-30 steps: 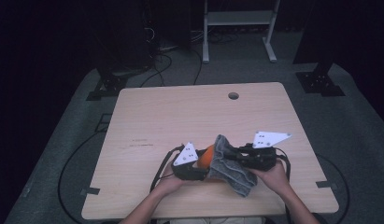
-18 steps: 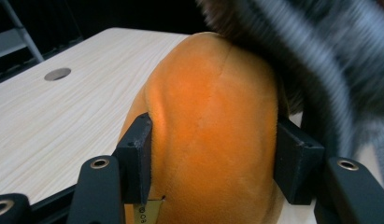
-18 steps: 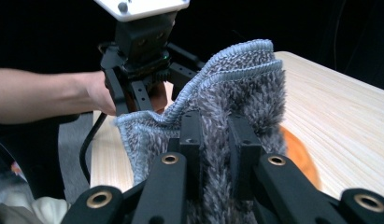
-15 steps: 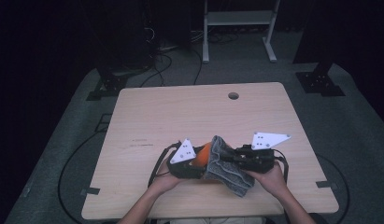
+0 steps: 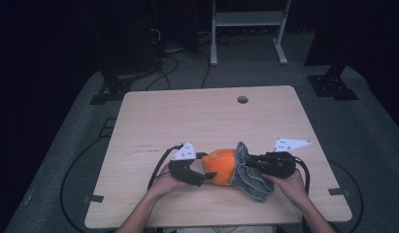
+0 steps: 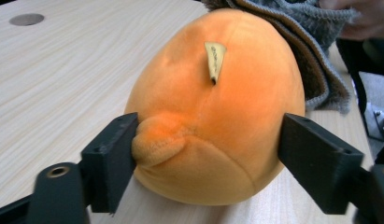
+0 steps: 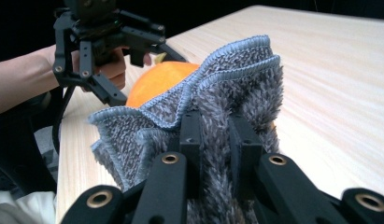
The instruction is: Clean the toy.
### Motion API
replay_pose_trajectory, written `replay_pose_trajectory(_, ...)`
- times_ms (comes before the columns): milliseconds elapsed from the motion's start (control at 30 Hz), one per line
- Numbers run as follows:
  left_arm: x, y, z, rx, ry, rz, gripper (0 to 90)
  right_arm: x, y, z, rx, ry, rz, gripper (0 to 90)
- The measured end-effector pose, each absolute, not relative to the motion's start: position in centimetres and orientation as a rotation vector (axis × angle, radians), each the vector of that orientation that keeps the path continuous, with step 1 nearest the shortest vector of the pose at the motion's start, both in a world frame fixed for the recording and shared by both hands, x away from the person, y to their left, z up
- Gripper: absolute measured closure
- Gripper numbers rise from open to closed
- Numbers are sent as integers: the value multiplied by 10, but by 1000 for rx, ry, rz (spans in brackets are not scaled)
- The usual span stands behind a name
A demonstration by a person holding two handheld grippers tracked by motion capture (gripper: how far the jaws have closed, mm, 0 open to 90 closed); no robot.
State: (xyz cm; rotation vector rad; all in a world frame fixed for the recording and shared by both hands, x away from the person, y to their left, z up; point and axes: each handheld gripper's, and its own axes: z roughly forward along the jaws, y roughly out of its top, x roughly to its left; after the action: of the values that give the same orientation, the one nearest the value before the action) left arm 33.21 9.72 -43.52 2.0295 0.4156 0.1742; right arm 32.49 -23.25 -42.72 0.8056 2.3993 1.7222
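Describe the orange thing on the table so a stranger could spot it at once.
Start at the light wooden table and go to its near edge, between the person's two grippers. There lies a rounded orange plush toy with a small yellowish tag on it. It is the lone bright, smooth thing there: the shaggy grey cloth draped against its side is dull, and the grippers are black.

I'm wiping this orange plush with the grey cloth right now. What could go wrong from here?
The left hand-held gripper has just been opening; only one jaw touches the orange plush, so a wipe may roll it away. The right hand-held gripper pinches a bunched fold of grey cloth, which could slip out.
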Motion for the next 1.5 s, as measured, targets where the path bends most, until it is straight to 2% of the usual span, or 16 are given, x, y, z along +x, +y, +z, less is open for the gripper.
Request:
replay_pose_trajectory(133, 325, 92, -433, 2002, 401, 256, 353, 323, -236, -423, 803, 2416, 1736, 777)
replay_pose_trajectory(233, 323, 92, -428, 1972, 409, 264, 408, 316, -224, -408, 713, 2419, 1718, 778)
replay_pose_trajectory(433, 317, 91, -418, 1981, 367, 283, 426, 308, -181, -384, 530, 2477, 1642, 778)
replay_pose_trajectory(600, 319, 98, -425, 1978, 373, 239, 418, 321, -193, -400, 645, 2465, 1651, 779)
replay_pose_trajectory(667, 320, 97, -427, 1965, 361, 228, 379, 323, -204, -408, 705, 2450, 1683, 779)
replay_pose_trajectory(700, 321, 97, -427, 1955, 359, 219, 330, 322, -209, -411, 720, 2451, 1678, 779)
replay_pose_trajectory(767, 326, 95, -429, 1972, 404, 199, 171, 319, -218, -417, 751, 2433, 1671, 779)
replay_pose_trajectory(833, 331, 93, -435, 1984, 443, 156, 102, 319, -228, -420, 787, 2429, 1690, 779)
replay_pose_trajectory(900, 335, 88, -440, 1989, 454, 114, 62, 318, -234, -423, 791, 2424, 1711, 778)
replay_pose_trajectory(1000, 338, 81, -447, 1997, 435, 38, 54, 316, -234, -426, 782, 2436, 1707, 778)
replay_pose_trajectory(1067, 337, 81, -449, 1986, 425, 33, 89, 316, -234, -426, 783, 2436, 1711, 777)
replay_pose_trajectory(1167, 330, 83, -443, 1976, 408, 110, 294, 318, -235, -426, 806, 2426, 1724, 777)
replay_pose_trajectory(1233, 327, 84, -435, 1963, 423, 151, 374, 318, -238, -423, 809, 2406, 1736, 778)
replay_pose_trajectory(1333, 321, 88, -417, 1962, 419, 234, 396, 314, -240, -412, 789, 2371, 1759, 778)
replay_pose_trajectory(1500, 316, 92, -403, 1984, 439, 271, 397, 301, -218, -380, 623, 2329, 1841, 778)
